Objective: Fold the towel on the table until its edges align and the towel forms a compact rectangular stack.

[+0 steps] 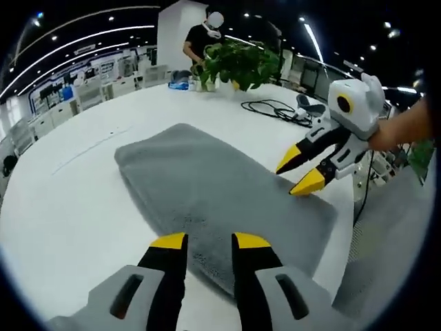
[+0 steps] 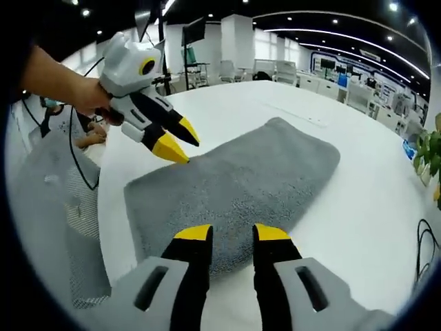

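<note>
Towel (image 1: 220, 189): grey, lying flat on white table (image 1: 69, 207) | left gripper (image 1: 209, 241) spread over near edge | right gripper (image 2: 231, 233) spread at opposite edge | handling (judged): soft, limp, light; pinch at corners, expect sag

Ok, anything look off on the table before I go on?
Nothing stands out. The towel lies flat on the table, already folded to a rough rectangle; both grippers sit open at its edge.
</note>
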Demonstrator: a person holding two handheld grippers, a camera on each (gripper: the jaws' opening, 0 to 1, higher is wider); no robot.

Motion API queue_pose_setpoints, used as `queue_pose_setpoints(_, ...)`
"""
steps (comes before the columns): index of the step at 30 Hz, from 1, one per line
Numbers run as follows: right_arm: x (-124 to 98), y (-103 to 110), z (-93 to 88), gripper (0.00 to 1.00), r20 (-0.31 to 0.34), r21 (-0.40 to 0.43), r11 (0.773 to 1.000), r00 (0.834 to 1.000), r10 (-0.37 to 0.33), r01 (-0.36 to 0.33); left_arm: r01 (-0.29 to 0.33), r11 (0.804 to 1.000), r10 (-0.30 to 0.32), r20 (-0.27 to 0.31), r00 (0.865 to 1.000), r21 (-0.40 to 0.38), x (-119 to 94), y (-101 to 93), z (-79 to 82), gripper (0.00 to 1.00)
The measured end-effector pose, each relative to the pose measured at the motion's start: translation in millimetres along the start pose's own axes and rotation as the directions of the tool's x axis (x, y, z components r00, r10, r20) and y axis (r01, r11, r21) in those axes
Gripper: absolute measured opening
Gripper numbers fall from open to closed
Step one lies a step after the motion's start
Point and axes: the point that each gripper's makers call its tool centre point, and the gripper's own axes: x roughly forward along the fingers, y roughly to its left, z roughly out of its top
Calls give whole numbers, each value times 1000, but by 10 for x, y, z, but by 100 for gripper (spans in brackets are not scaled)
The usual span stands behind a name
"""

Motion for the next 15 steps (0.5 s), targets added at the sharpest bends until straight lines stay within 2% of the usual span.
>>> queue_pose_setpoints(4,-93,182,-33,19,9,-59,996,998,60,-60,20,999,-20,0,1000,31,-77,-89,1,26)
queue_pose_setpoints(7,-130,226,-55,19,8,-64,995,997,73,-73,36,997,-36,-4,999,69,-141,-140,-16,26)
queue_pose_setpoints(9,-152,329,-70,19,5,-86,991,994,107,-106,50,996,-50,-7,999,76,-175,-178,-50,26)
queue_pose_setpoints(11,-174,381,-99,19,-11,-145,981,992,126,-127,57,995,-56,-8,998,78,-193,-207,-93,26)
queue_pose_setpoints(15,-200,469,-147,18,-15,-151,978,989,145,-146,70,993,-68,-20,997,91,-204,-279,-169,26)
